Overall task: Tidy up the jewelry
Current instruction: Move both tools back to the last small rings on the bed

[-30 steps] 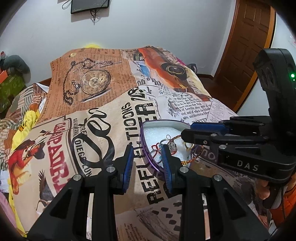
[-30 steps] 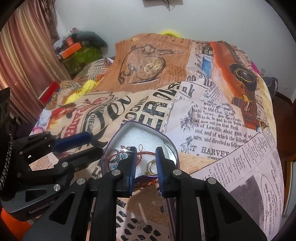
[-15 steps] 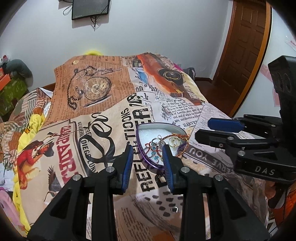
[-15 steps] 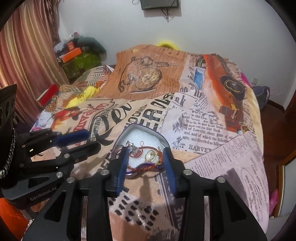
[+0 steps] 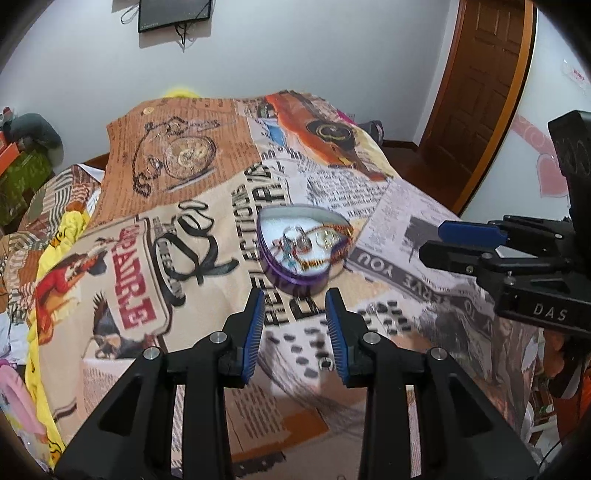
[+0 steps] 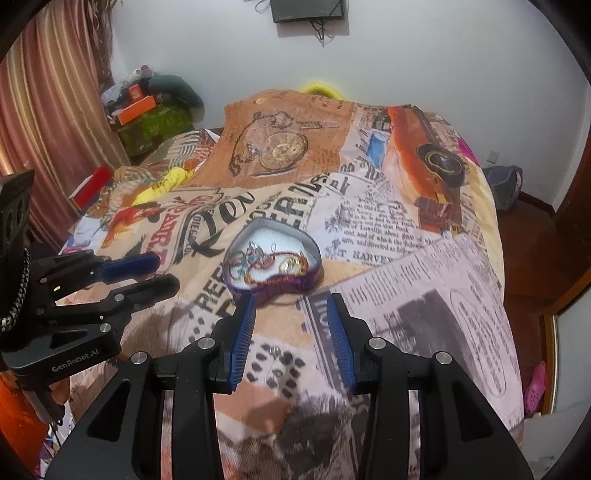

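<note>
So the purple heart-shaped tin (image 5: 295, 254) is sitting lid-off on the newspaper-print bedspread (image 5: 207, 229), pretty much dead centre in both views. Inside there's white padding with a tangle of jewelry (image 5: 306, 245) on it: a reddish cord, a couple of rings, some blue bits. It's too blurry to sort out exactly what's what in there.

Left gripper (image 5: 295, 332) is at the bottom middle of its own view, blue pads spread apart with nothing between them, hovering just short of the tin's near edge. A small ring (image 5: 325, 364) lies loose on the bedspread between its fingers, lower down the frame.

Right gripper (image 6: 291, 332) is the same deal: released, empty, pointing at the tin (image 6: 273, 260) from just below it. In the left view it shows up at the right edge, well apart from the tin.

Dark screen (image 5: 173, 14) on the wall up top, wooden door (image 5: 480, 92) upper right.
</note>
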`<state>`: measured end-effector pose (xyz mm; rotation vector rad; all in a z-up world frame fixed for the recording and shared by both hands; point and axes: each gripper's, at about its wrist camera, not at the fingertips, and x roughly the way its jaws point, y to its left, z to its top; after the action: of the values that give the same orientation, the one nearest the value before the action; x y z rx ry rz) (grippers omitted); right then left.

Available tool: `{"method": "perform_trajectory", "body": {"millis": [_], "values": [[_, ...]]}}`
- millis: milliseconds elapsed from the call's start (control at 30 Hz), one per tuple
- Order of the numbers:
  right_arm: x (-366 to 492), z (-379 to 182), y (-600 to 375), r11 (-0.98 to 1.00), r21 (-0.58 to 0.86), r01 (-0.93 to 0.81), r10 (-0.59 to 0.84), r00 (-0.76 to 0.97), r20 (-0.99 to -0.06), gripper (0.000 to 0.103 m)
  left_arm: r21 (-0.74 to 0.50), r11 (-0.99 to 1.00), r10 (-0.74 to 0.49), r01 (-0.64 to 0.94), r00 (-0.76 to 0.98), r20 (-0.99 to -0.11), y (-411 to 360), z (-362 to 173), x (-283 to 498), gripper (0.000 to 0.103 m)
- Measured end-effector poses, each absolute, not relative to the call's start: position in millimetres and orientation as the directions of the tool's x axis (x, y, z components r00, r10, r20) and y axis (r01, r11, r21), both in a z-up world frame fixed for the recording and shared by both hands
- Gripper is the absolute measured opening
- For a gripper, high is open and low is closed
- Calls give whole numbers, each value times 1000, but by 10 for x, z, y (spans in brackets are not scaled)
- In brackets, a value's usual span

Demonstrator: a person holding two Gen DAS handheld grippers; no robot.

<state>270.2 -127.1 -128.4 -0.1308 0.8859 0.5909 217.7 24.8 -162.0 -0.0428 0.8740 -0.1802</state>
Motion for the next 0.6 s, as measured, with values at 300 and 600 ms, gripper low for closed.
{"method": "perform_trajectory", "body": {"millis": [300,600], "values": [[2573,-1470,-1352,845,131,-519,404,459,-791,36,-146,978,-205,147,573,-793,166,-1866,2042,33],[2515,-1668,-1376,842,169,-511,411,407,-816,36,-150,973,-221,174,541,-811,90,-2122,2040,33]]}}
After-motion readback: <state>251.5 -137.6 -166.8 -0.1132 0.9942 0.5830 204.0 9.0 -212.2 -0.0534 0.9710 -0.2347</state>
